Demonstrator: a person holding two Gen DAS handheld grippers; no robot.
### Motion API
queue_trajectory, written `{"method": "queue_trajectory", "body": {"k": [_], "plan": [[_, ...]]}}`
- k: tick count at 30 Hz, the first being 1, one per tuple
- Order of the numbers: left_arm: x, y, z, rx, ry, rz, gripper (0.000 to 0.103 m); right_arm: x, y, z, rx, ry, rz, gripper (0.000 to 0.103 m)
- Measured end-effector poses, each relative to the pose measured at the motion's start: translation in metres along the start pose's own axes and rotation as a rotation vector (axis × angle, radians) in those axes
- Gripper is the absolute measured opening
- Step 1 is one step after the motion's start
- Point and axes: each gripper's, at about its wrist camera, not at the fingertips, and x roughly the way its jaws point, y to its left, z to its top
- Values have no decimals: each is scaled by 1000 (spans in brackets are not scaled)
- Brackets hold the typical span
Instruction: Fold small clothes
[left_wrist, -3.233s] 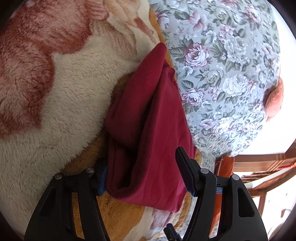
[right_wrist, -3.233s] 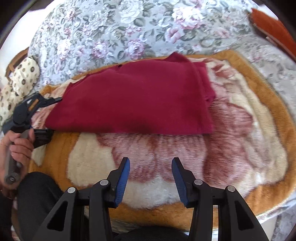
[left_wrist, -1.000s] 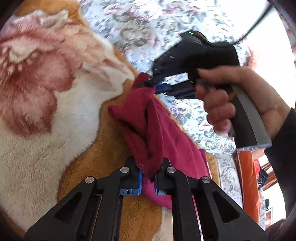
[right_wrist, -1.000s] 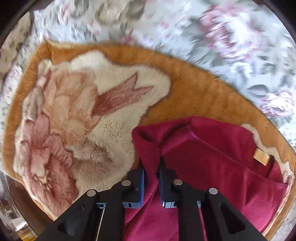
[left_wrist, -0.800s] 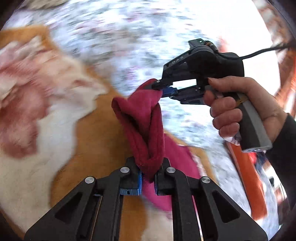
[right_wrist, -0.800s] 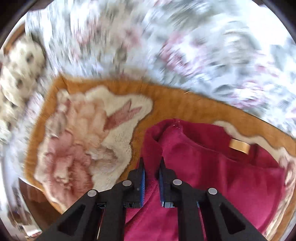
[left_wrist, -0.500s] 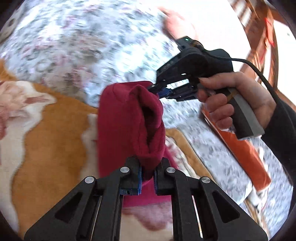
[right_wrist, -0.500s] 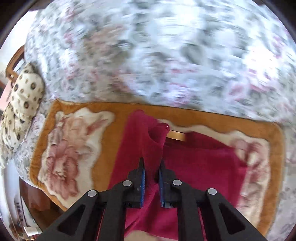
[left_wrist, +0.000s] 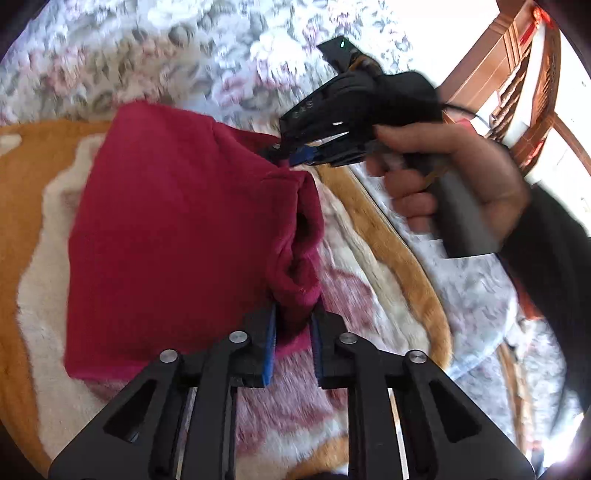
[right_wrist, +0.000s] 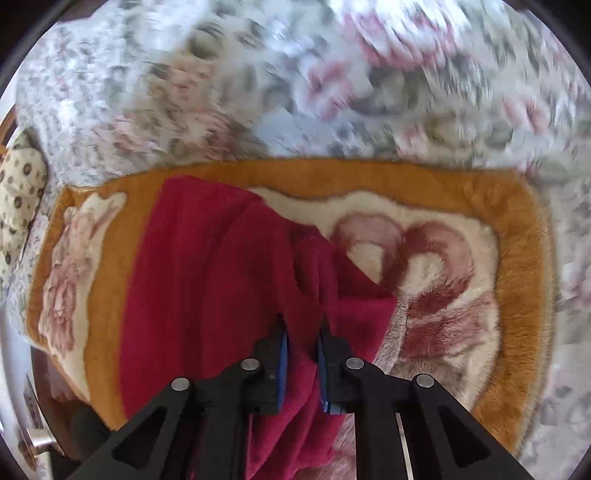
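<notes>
In the left wrist view, the left gripper (left_wrist: 293, 341) sits at the lower centre of the frame, its blue-padded fingers (left_wrist: 268, 345) nearly together and pinching a bunched fold of the red garment (left_wrist: 177, 236); the jaws have just been opening slightly, yet the fabric remains pressed between the pads. From this pinch the cloth rises toward the upper centre, where the right gripper (left_wrist: 291, 155) clamps a second edge, so the garment hangs stretched between both tools with a rolled opening along its right side. A hand (left_wrist: 454, 177) in a dark sleeve (left_wrist: 554, 266) holds that tool at the upper right. In the right wrist view, the right gripper (right_wrist: 302, 363) occupies the lower centre, its fingers (right_wrist: 282, 356) narrowly spaced around a ridge of red fabric; these jaws have likewise just been opening a little. The garment spreads left of centre over the plush orange-bordered rug (right_wrist: 517, 266), which lies on a floral bedspread (right_wrist: 295, 74). A spotted pillow (right_wrist: 18, 192) sits at the left edge. A wooden chair (left_wrist: 517, 92) appears at the upper right of the left wrist view.
</notes>
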Motion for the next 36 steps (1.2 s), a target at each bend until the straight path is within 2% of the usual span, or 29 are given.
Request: {"method": "queue_trajectory", "body": {"k": [3,5,6,8,10,11,12,13,15,16,17,18,19,21,23,25,26,28,29,30,31,34,36], "plan": [[-12,8,-12,-18,88,-73,18,-5,-25,-9,134,-112,112,18],[-30,10,-19,2,97,-53,18,-25,-36,-21,183,-231,108,18],[-39,11,-20,14,84,-28,18,-40,-34,-30,161,-311,60,18],[-59,17,-19,28,33,29,18,-65,-15,-47,21,-445,22,18],[-69,27,-10,19,-39,101,21,-83,17,-73,-202,-553,67,18],[-68,33,-5,18,-65,140,22,-88,37,-88,-321,-578,94,18],[-63,38,-1,20,-76,173,22,-85,56,-101,-423,-567,122,18],[-53,43,1,3,-72,212,22,-81,66,-107,-473,-551,122,18],[-29,52,-2,-53,-21,220,22,-54,83,-119,-570,-454,26,19],[-24,57,-5,-74,-18,219,22,-25,78,-118,-561,-348,-64,19],[-22,57,-7,-86,-21,213,22,-4,66,-116,-529,-276,-101,19],[-21,56,-9,-96,-25,207,25,-1,58,-117,-496,-289,-67,20],[-23,56,-10,-102,-27,213,25,-6,41,-116,-412,-343,38,20],[-23,52,-8,-89,-2,227,25,-11,34,-113,-345,-342,85,20],[-19,51,-6,-64,17,235,25,-30,46,-125,-398,-417,50,20],[-19,57,-3,-75,16,221,25,-52,61,-149,-474,-511,135,21],[-19,60,-5,-89,12,214,25,-57,69,-161,-520,-533,168,24],[-19,63,-7,-109,7,208,25,-41,76,-173,-567,-492,103,34],[-19,63,-6,-110,11,211,25,-13,75,-175,-577,-412,14,38],[-19,60,-3,-108,22,218,25,-2,67,-177,-574,-403,-4,39],[-21,58,2,-109,30,228,25,-2,59,-186,-571,-504,34,40],[-38,45,26,-94,-24,205,25,-1,55,-186,-557,-519,74,41],[-43,38,51,-74,-67,215,25,-1,49,-186,-544,-522,106,41]]}}
